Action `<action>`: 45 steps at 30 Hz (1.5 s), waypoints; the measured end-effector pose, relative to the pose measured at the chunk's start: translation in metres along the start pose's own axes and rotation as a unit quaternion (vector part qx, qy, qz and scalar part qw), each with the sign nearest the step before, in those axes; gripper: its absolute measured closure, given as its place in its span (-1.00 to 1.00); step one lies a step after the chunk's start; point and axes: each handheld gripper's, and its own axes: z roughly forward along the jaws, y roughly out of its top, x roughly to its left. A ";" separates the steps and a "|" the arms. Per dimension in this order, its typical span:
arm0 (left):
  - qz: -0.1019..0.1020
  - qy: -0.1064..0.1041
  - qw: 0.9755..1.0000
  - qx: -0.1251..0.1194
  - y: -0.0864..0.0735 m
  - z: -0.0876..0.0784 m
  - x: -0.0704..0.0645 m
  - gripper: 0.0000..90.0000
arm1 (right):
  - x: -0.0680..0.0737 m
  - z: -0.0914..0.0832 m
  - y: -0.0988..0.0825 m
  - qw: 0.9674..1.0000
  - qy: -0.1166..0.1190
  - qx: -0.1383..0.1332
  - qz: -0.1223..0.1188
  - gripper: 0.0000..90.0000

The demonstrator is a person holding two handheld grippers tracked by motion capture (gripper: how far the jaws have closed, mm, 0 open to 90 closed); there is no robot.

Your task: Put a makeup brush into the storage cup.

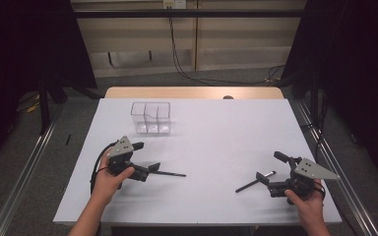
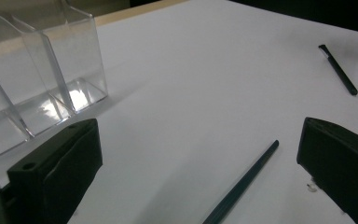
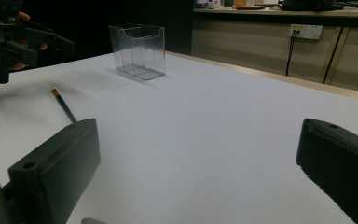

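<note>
Nearest you, your left gripper [image 1: 150,168] and right gripper [image 1: 268,183] both have matte black fingers spread wide, holding nothing. A slim dark pen [image 2: 242,184] lies between the left fingers on the smooth white surface [image 1: 216,132]; another pen [image 1: 255,181] lies by the right. Farther off stands a clear plastic organizer [image 1: 151,117] (its compartments empty).

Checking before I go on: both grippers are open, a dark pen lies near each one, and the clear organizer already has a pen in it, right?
Not quite. The clear organizer is empty, as the high view shows. Both pens lie on the table: one by the left gripper, one by the right gripper. Both grippers are open.
</note>
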 end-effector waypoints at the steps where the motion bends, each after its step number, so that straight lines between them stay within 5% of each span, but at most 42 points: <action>1: 0.001 -0.001 1.000 0.009 0.001 0.002 0.000 -1.00 | 0.000 0.000 0.000 1.000 -0.001 0.001 0.000 -1.00; 5: 0.011 -0.003 0.999 0.040 0.004 0.005 0.000 -1.00 | 0.000 0.000 0.000 1.000 0.001 0.001 0.000 -1.00; 7: 0.017 -0.008 0.997 0.074 0.008 0.009 0.001 -1.00 | 0.000 0.000 0.000 1.000 0.002 0.002 0.000 -1.00; 13: 0.026 -0.021 0.992 0.121 0.016 0.012 0.001 -1.00 | 0.001 0.000 0.000 1.000 0.005 0.002 -0.002 -1.00; 19: 0.047 -0.012 0.980 0.195 0.023 0.020 0.002 -1.00 | 0.002 0.001 0.001 1.000 0.009 0.003 -0.002 -1.00; 22: 0.041 -0.010 0.974 0.221 0.024 0.024 0.004 -1.00 | 0.002 0.001 0.001 1.000 0.009 0.003 -0.004 -1.00; 36: 0.064 -0.029 0.951 0.301 0.034 0.037 -0.002 -1.00 | 0.001 0.000 0.001 1.000 0.010 0.000 -0.003 -1.00; 37: 0.076 -0.031 0.947 0.309 0.036 0.039 -0.003 -1.00 | 0.002 0.000 0.002 1.000 0.012 0.000 -0.004 -1.00; 39: 0.070 -0.029 0.948 0.310 0.036 0.040 -0.003 -1.00 | 0.002 0.000 0.001 1.000 0.013 0.001 -0.006 -1.00; 41: 0.076 -0.030 0.944 0.319 0.037 0.041 -0.003 -1.00 | 0.002 0.001 0.001 1.000 0.013 0.002 -0.006 -1.00; 45: 0.074 -0.032 0.943 0.324 0.035 0.043 -0.002 -0.97 | 0.002 0.001 0.002 1.000 0.013 0.000 -0.009 -1.00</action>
